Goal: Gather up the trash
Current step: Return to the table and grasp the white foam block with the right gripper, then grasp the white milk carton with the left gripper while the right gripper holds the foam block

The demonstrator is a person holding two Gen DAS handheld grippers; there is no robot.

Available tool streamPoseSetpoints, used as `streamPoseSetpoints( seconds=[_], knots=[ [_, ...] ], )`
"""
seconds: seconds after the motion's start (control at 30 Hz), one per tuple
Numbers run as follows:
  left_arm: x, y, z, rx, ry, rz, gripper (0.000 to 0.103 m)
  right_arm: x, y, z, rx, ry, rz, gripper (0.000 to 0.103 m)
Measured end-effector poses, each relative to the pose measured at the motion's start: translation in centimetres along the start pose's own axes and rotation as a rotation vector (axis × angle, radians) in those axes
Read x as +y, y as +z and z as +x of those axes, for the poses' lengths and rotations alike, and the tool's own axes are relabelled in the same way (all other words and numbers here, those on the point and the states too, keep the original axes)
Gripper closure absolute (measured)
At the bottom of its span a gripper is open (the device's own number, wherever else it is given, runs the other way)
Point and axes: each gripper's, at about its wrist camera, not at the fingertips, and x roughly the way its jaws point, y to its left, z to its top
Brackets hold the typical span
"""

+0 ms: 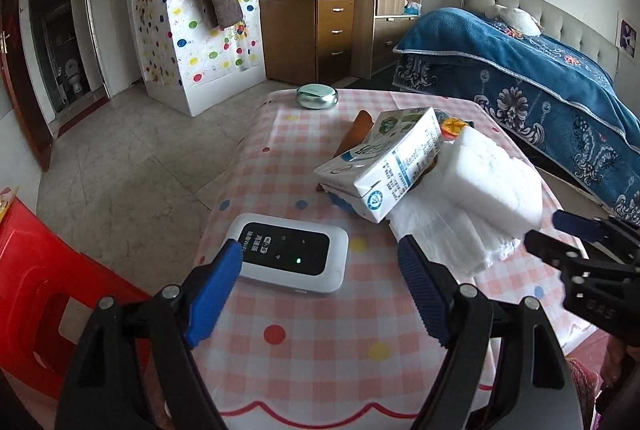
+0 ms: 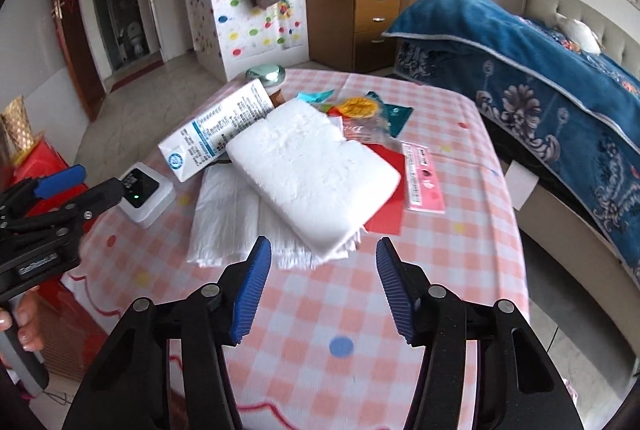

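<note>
A pile of trash lies on the pink checked table (image 2: pixel 320 310): a white milk carton (image 1: pixel 384 166) (image 2: pixel 216 134), a white foam block (image 1: pixel 488 174) (image 2: pixel 312 174), folded white tissue (image 2: pixel 228 226) (image 1: pixel 444 242), a red card (image 2: pixel 388 190), a pink strip packet (image 2: pixel 422 176) and coloured wrappers (image 2: pixel 372 114). My left gripper (image 1: pixel 320 254) is open and empty, over a white pocket WiFi device (image 1: pixel 292 256) (image 2: pixel 146 196). My right gripper (image 2: pixel 324 254) is open and empty, just in front of the foam block; its tips show in the left wrist view (image 1: pixel 556 230).
A green oval case (image 1: pixel 317 97) (image 2: pixel 266 74) sits at the table's far edge. A red plastic stool (image 1: pixel 48 290) stands left of the table. A bed with a blue blanket (image 2: pixel 540 86) is on the right, a wooden drawer unit (image 1: pixel 316 38) behind.
</note>
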Motion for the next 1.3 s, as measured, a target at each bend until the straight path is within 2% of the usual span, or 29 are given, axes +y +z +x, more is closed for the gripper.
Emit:
streamPoseSetpoints(
  seconds=[0.13,0.2,0.23,0.37,0.5,0.6,0.7,0.77,0.83,1.07,1.3],
  knots=[
    [-0.1,0.1,0.6,0.005,-0.008,0.011,0.025,0.4,0.3,1.5,0.017,-0.008,0.000,0.051],
    [0.0,0.2,0.9,0.009,-0.014,0.013,0.025,0.3,0.4,1.4,0.015,-0.008,0.014,0.058],
    [0.0,0.2,1.1,0.011,-0.020,0.013,0.025,0.2,0.4,1.4,0.015,-0.009,0.019,0.069],
    [-0.1,0.6,1.6,0.013,-0.036,0.014,0.025,-0.2,0.3,0.2,-0.019,0.007,0.036,0.077],
    [-0.2,1.2,2.5,0.012,-0.047,0.022,0.025,-1.1,0.2,-2.0,-0.059,-0.002,0.078,0.077],
    [-0.5,1.7,3.5,0.027,-0.075,0.024,0.035,-1.9,0.2,-3.0,-0.067,-0.008,0.108,0.077],
    [-0.9,2.5,4.8,0.042,-0.099,0.032,0.035,-2.7,0.1,-3.7,-0.074,-0.007,0.132,0.076],
    [-0.9,3.0,5.4,0.049,-0.101,0.039,0.029,-3.1,0.0,-4.1,-0.077,-0.008,0.137,0.076],
    [-0.8,3.5,5.8,0.044,-0.097,0.043,0.010,-3.5,-0.1,-4.3,-0.076,-0.011,0.137,0.075],
    [-1.4,4.4,7.6,0.060,-0.101,0.084,0.008,-4.1,0.0,-3.8,-0.068,-0.006,0.138,0.075],
    [-2.0,5.1,9.2,0.077,-0.156,0.090,0.009,-4.1,-0.1,-3.3,-0.054,-0.007,0.134,0.075]
  ],
)
